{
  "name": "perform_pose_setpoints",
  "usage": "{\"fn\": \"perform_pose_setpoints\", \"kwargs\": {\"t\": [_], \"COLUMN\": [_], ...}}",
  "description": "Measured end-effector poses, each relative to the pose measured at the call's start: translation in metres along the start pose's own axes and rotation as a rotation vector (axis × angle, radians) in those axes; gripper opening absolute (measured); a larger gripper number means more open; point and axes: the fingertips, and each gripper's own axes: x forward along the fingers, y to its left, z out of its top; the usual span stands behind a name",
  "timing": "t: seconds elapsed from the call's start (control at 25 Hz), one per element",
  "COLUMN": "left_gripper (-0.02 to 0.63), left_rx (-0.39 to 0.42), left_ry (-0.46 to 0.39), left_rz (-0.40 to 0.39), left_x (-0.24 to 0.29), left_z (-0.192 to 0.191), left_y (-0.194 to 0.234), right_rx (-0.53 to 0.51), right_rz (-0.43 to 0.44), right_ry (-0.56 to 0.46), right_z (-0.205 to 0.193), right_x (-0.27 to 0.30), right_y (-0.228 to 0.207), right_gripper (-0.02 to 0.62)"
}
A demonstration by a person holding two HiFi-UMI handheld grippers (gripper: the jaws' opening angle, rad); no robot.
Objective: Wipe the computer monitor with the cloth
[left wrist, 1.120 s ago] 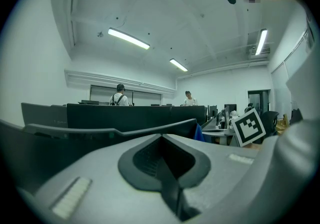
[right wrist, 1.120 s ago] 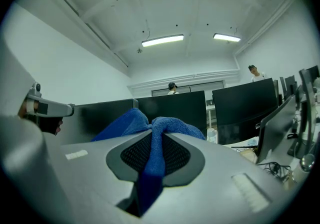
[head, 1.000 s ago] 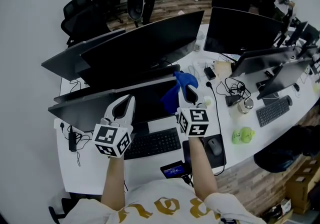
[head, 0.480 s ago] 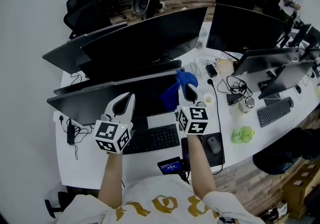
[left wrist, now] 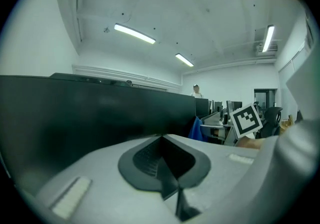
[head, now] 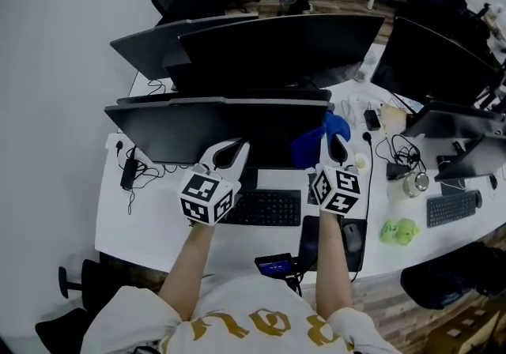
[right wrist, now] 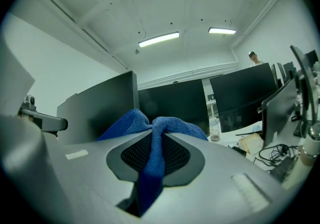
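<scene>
Cloth (right wrist: 150, 135), blue and towel-like, is pinched in the right claw (head: 337, 145), whose jaws are closed on a fold of it. The bunched part puffs out past the jaw tips and a strip trails back between the pads. In the head view the cloth hangs in front of the right-hand end of the nearest monitor (head: 190, 127), over the lower corner of its dark screen; whether it touches the glass cannot be told. The left claw (head: 229, 153) is held in front of the same monitor near the middle of its lower edge, jaws pressed together with nothing between them. Just below the monitor lies a black keyboard (head: 269, 207) on the white counter (head: 138, 226). A mouse (head: 353, 239) sits on a dark pad to the keyboard's right. A small device with a lit blue screen (head: 277, 267) is at the counter's near edge, on the person's side of the monitor. Behind the monitor stand more dark screens (head: 277, 44). Well off to the monitor's right there are cables and a green soft toy (head: 398, 231).
</scene>
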Motion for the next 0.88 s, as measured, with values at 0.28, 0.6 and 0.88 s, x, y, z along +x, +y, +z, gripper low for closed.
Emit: {"fn": "perform_pose_setpoints", "kwargs": {"t": [0.28,0.6,0.88], "left_gripper": [0.002,0.001,0.002], "left_rx": [-0.041,-0.032,-0.087], "left_ry": [-0.012,0.029,0.006], "left_rz": [0.081,0.079,0.025], "left_x": [-0.017,-0.010,-0.005], "left_z": [-0.022,-0.061,-0.084], "left_y": [0.016,0.021,0.023], "right_rx": [0.021,0.026,0.063], "right_rz": [0.005,0.000,-0.019], "right_ry": [-0.001,-0.009,-0.003], "right_z": [-0.015,-0.033,-0.056], "right_x": [0.002,0.003,0.000], "right_y": [0.005,0.004,0.000], "right_gripper": [0.075,0.075,0.075]}}
